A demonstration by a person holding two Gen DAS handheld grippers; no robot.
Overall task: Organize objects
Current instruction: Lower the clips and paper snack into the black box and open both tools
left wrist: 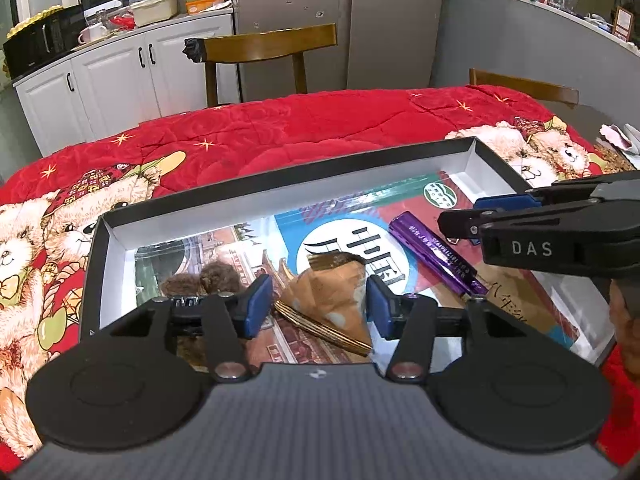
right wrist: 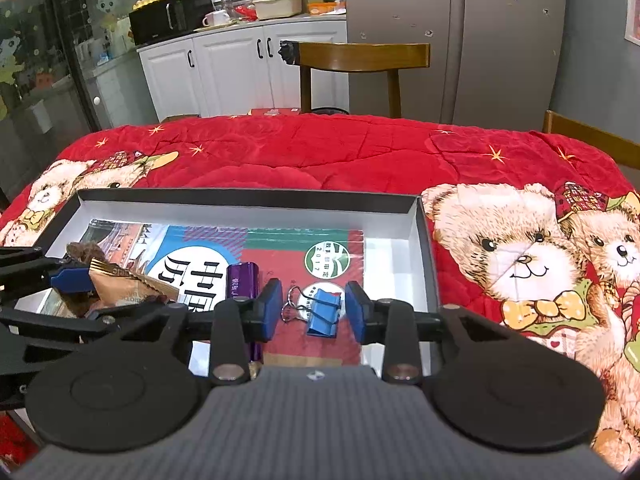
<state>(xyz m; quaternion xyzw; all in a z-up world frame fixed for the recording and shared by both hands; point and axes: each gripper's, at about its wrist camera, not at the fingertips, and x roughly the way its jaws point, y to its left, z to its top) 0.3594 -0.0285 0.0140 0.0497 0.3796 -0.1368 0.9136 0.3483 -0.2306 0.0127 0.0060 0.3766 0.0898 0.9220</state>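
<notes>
A shallow box (left wrist: 280, 182) with a black rim and white walls lies on the red quilt, and a colourful book (left wrist: 348, 236) covers its floor. A brown snack packet (left wrist: 328, 300) rests on the book between the fingers of my left gripper (left wrist: 318, 306), which is open with its blue pads just off the packet. A blue binder clip (right wrist: 323, 312) lies on the book inside my right gripper (right wrist: 314, 308), also open, with gaps on both sides. A purple tube (right wrist: 240, 284) lies left of the clip. Two brown fuzzy lumps (left wrist: 200, 280) sit at the box's left end.
The red bear-print quilt (right wrist: 320, 152) covers the whole table around the box. Wooden chairs (right wrist: 360, 56) stand at the far side and at the right corner. White cabinets (right wrist: 232, 72) and a grey fridge (right wrist: 500, 40) are behind. A hand (left wrist: 624, 312) shows at the right edge.
</notes>
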